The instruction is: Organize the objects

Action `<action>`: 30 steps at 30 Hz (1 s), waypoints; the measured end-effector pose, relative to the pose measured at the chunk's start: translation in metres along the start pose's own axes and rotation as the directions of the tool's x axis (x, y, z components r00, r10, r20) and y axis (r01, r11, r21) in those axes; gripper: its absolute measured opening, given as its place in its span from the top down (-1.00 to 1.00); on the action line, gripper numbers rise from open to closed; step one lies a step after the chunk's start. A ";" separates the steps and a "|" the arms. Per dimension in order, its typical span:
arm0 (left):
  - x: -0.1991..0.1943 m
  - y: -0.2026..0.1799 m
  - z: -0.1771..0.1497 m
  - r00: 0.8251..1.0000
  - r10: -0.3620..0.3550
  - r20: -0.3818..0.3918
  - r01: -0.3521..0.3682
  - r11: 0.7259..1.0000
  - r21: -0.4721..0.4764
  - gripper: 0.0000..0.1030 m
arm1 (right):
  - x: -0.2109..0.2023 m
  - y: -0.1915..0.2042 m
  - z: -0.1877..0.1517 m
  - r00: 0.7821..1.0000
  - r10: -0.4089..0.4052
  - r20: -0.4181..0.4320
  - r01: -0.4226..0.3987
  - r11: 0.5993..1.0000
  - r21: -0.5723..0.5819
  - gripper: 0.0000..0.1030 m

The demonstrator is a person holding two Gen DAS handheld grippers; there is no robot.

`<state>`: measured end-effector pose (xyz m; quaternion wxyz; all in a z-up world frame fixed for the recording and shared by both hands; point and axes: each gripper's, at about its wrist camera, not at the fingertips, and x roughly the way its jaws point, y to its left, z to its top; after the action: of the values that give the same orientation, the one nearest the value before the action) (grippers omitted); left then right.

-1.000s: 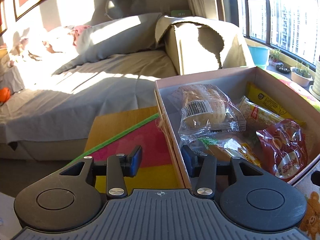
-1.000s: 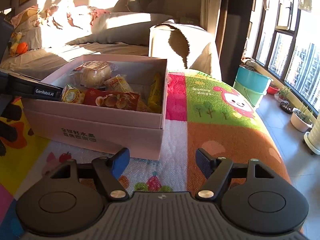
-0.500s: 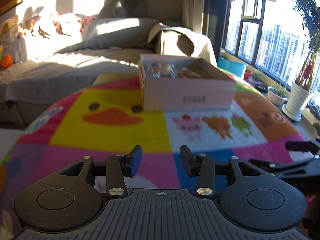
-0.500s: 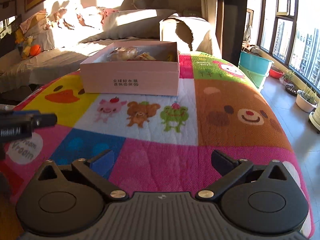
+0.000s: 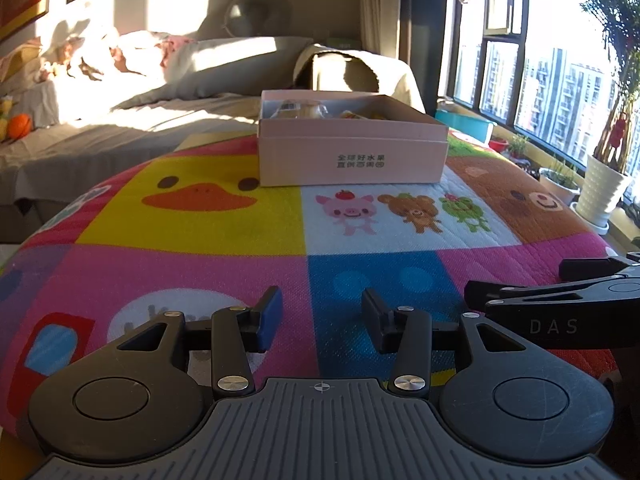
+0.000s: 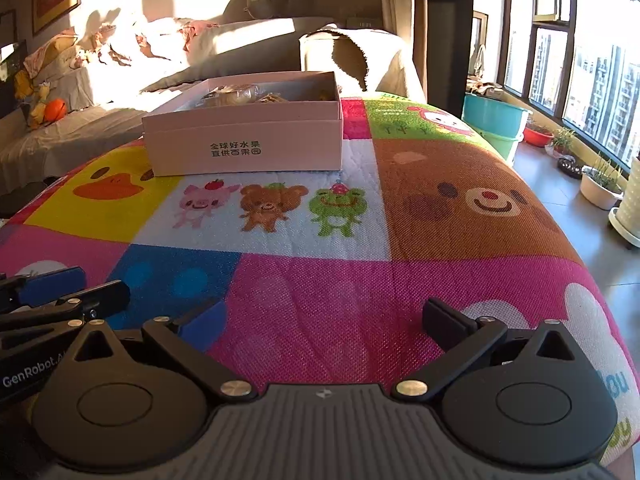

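A pink cardboard box (image 5: pixel 352 156) with packaged snacks (image 5: pixel 298 110) inside stands at the far end of a colourful cartoon mat (image 5: pixel 192 236). It also shows in the right wrist view (image 6: pixel 244 148). My left gripper (image 5: pixel 320 316) is open and empty, low over the mat's near edge, far from the box. My right gripper (image 6: pixel 324 316) is open wide and empty, beside it on the right. The right gripper's fingers (image 5: pixel 560 292) show at the right of the left wrist view. The left gripper's fingers (image 6: pixel 60 292) show at the left of the right wrist view.
A sofa with grey cushions (image 5: pixel 224 68) runs behind the mat. A covered armchair (image 5: pixel 356 72) stands behind the box. Windows, a teal bucket (image 6: pixel 494 120) and potted plants (image 6: pixel 600 184) line the floor on the right.
Both grippers have pulled back from the box to the near edge of the mat. The right gripper has opened wider. The box and its snacks have stayed in place.
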<state>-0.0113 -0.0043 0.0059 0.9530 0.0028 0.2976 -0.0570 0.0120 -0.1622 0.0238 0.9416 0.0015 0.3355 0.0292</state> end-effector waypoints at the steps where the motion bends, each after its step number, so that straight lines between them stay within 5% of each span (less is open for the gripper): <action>1: 0.000 -0.001 0.000 1.000 0.004 0.000 -0.004 1.000 0.003 0.06 | 0.000 0.001 -0.001 1.000 -0.005 0.004 0.005 1.000 -0.002 -1.00; 30: 0.000 -0.002 -0.001 1.000 0.014 0.001 -0.014 1.000 0.006 0.05 | 0.000 0.001 -0.004 1.000 -0.004 0.028 0.005 1.000 -0.009 -1.00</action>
<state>-0.0118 -0.0067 0.0052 0.9534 0.0077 0.2971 -0.0513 0.0092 -0.1608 0.0211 0.9462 -0.0030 0.3223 0.0286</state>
